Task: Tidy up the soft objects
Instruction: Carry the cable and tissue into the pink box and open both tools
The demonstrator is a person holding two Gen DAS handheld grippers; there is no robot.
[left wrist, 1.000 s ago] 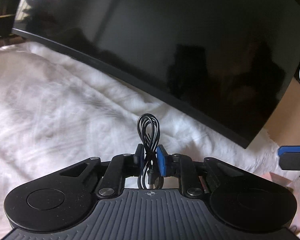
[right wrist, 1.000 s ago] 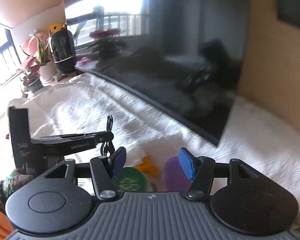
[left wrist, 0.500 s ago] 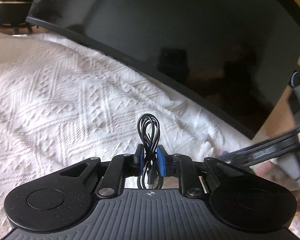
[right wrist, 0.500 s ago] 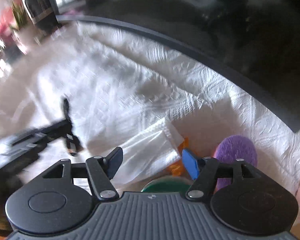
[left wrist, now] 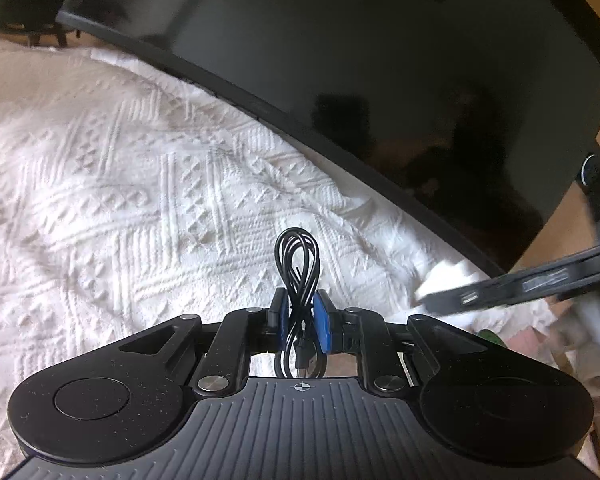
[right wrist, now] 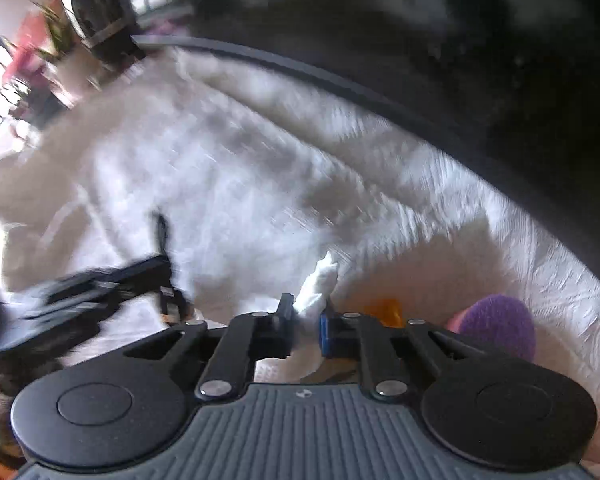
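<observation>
White patterned cloth [left wrist: 148, 200] spreads beneath a big dark screen [left wrist: 380, 80]. One black cable [left wrist: 298, 264] — a looped bundle — stands clenched in the left gripper [left wrist: 300, 318]. Right gripper [right wrist: 306, 326] has just closed, fingers pinching one white tissue [right wrist: 318, 284]; beside it lie one purple ball [right wrist: 498, 326] and one orange bit [right wrist: 388, 310].

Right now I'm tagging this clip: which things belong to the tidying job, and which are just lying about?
In the job:
- cable, shut in the left gripper
- white bag, pinched by the right gripper
- purple ball
- orange piece

Lying about:
- screen
- bedspread
- plants
</observation>
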